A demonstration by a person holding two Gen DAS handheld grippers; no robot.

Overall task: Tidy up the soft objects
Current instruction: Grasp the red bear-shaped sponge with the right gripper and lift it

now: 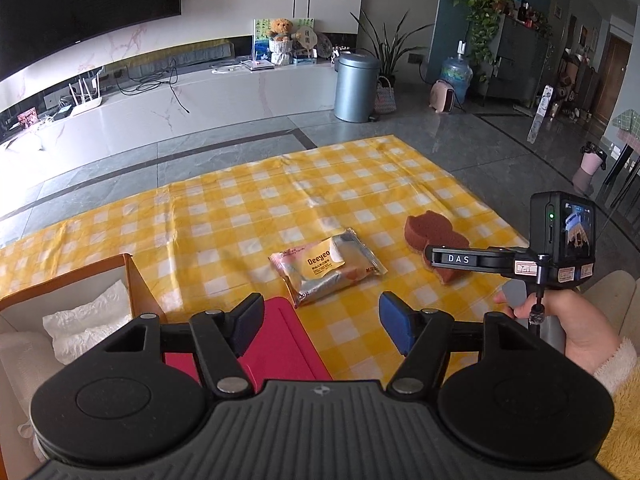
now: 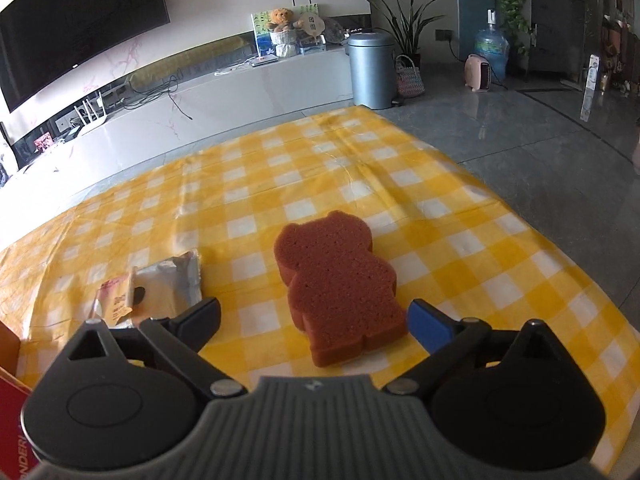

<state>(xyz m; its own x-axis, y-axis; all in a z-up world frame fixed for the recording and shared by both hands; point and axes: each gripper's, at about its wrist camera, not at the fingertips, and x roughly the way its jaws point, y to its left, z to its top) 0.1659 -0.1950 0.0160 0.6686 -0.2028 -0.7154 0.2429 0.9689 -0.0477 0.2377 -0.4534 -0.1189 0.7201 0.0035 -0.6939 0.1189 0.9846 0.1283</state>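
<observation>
A brown bear-shaped sponge (image 2: 338,280) lies flat on the yellow checked cloth (image 2: 480,248). My right gripper (image 2: 314,320) is open and empty, its jaws on either side of the sponge's near end, not touching. The sponge also shows in the left wrist view (image 1: 430,232), partly behind the right gripper's arm. A silver Deeyeo wipes packet (image 1: 326,266) lies mid-cloth; it also shows in the right wrist view (image 2: 152,290). My left gripper (image 1: 322,320) is open and empty, just short of the packet.
A wooden box (image 1: 132,280) with white tissue (image 1: 92,324) inside stands at the left. A flat red item (image 1: 280,340) lies under the left gripper. Beyond the cloth are grey floor tiles, a metal bin (image 1: 356,86) and a TV bench (image 1: 180,108).
</observation>
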